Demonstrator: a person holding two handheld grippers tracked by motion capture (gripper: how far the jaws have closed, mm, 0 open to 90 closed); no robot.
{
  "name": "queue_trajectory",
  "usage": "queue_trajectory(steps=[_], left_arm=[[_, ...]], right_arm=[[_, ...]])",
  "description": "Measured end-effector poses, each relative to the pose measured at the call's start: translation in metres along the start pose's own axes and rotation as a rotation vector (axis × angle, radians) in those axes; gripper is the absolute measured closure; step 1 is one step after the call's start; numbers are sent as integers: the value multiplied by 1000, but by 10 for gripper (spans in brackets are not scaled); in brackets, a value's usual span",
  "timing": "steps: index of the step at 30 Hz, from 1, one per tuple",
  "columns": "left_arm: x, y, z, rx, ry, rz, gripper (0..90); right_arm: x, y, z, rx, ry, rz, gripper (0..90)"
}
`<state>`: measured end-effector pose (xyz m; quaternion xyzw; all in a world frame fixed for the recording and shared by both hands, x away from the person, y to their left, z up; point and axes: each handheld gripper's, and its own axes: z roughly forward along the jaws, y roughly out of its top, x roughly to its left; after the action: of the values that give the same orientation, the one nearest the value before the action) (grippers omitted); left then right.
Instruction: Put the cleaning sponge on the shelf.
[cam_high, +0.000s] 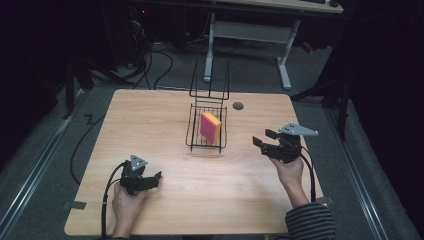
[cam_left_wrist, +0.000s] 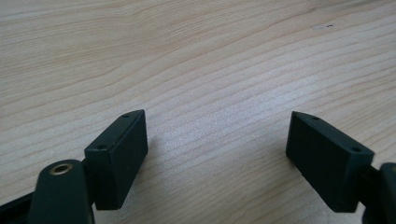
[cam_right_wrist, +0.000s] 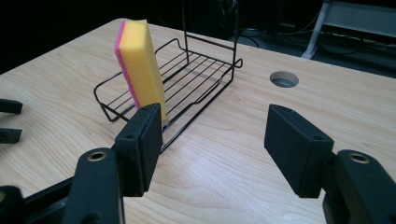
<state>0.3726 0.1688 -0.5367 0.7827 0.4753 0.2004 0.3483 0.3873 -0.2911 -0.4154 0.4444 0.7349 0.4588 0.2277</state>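
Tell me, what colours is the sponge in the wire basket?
The sponge is yellow with a pink layer on one side, clearest in the right gripper view.

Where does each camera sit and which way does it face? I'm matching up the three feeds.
High view: above the person's side, looking forward and down on the table; both hands, both grippers.
Left gripper view: on the left gripper, facing bare tabletop.
Right gripper view: on the right gripper, facing the wire rack and sponge.
High and right views share rack and sponge.

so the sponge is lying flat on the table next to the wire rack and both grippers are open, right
Not quite. The sponge stands on edge inside the wire rack, as the right gripper view shows. Both hand-held grippers, left and right, are indeed open.
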Motion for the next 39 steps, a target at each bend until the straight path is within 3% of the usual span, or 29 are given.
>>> queue_trajectory(steps=[16,39], left_arm=[[0,0,0,-1,1,0,213],[0,0,0,-1,2,1,212]], right_arm=[[-6,-20,-18,-30,-7,46,377],[-14,-57,-22,-29,-16,115,377]])
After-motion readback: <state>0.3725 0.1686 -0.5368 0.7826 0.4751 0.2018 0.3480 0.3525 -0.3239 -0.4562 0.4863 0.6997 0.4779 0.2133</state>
